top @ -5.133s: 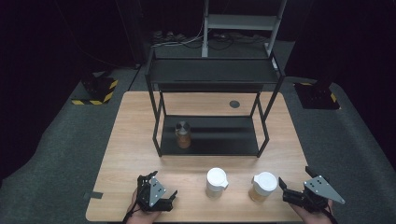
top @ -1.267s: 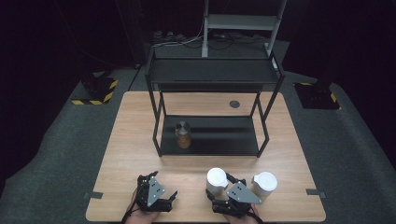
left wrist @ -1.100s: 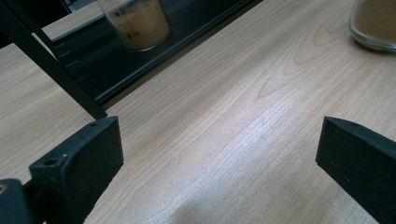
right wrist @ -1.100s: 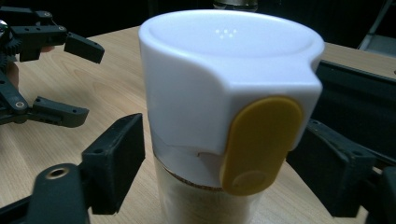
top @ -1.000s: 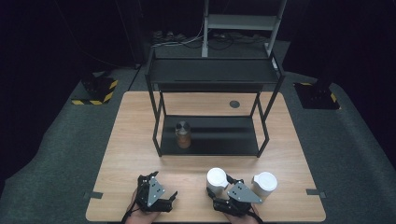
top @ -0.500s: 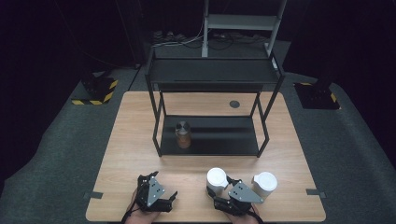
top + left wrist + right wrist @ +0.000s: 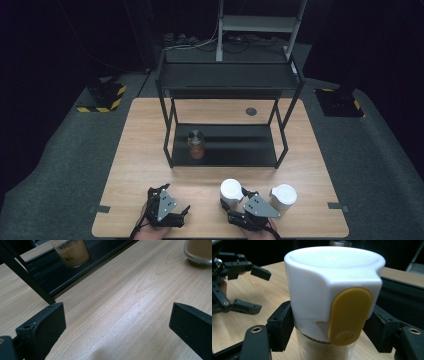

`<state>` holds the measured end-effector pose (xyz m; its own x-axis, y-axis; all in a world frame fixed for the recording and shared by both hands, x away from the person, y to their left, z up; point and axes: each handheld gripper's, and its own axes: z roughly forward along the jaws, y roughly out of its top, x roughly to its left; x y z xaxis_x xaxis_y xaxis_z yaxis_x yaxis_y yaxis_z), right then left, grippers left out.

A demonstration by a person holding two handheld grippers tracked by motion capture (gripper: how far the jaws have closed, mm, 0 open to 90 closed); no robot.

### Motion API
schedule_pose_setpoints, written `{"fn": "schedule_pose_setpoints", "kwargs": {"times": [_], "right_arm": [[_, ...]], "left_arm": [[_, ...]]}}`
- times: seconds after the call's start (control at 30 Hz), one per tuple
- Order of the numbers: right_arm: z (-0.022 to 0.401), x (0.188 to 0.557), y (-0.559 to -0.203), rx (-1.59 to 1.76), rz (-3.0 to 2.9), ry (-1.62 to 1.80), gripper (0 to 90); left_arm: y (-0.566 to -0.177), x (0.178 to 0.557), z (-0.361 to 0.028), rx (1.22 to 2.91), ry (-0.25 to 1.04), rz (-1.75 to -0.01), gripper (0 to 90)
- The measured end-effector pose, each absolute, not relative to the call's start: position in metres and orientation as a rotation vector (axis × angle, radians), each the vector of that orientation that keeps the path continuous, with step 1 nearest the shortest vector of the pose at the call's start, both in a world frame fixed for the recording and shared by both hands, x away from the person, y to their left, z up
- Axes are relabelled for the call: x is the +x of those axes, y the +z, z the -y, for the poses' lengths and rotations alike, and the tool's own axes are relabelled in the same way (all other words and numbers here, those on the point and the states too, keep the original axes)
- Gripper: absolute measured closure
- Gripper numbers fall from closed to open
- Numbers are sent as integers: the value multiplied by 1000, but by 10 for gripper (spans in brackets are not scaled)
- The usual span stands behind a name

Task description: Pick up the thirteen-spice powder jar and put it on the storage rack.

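Two glass jars with white lids stand near the table's front edge. My right gripper (image 7: 236, 199) is shut on the left jar (image 7: 231, 191). In the right gripper view its pads (image 7: 280, 325) press the jar (image 7: 312, 290) from both sides just under the white lid, which has a yellow tab. The other white-lidded jar (image 7: 284, 196) stands free just to the right. My left gripper (image 7: 174, 202) rests at the front left, open (image 7: 115, 322) over bare wood. A third jar (image 7: 196, 144) with a metal lid and brown contents (image 7: 72, 252) sits on the rack's lower shelf.
A black two-level rack (image 7: 227, 80) stands mid-table, with its lower shelf (image 7: 235, 145) bare right of the jar. A small round cap (image 7: 251, 111) sits in the tabletop behind it. The wooden table (image 7: 145, 150) ends just behind both hands. A jar's glass base (image 7: 200, 251) shows ahead of the left gripper.
Five seconds ago my right gripper was at the table's front right corner; it now sits at the left white-lidded jar. The left gripper has stayed put.
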<state>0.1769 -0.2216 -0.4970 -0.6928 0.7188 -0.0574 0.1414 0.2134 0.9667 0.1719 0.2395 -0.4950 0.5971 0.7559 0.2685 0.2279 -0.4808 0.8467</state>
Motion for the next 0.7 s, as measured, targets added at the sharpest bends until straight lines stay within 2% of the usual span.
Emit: {"fn": "schedule_pose_setpoints", "kwargs": {"times": [0.7], "right_arm": [[208,188,-497,853,-1927,1520,301]], "left_arm": [[-496,172,-240,2005,819,-774,11]]}}
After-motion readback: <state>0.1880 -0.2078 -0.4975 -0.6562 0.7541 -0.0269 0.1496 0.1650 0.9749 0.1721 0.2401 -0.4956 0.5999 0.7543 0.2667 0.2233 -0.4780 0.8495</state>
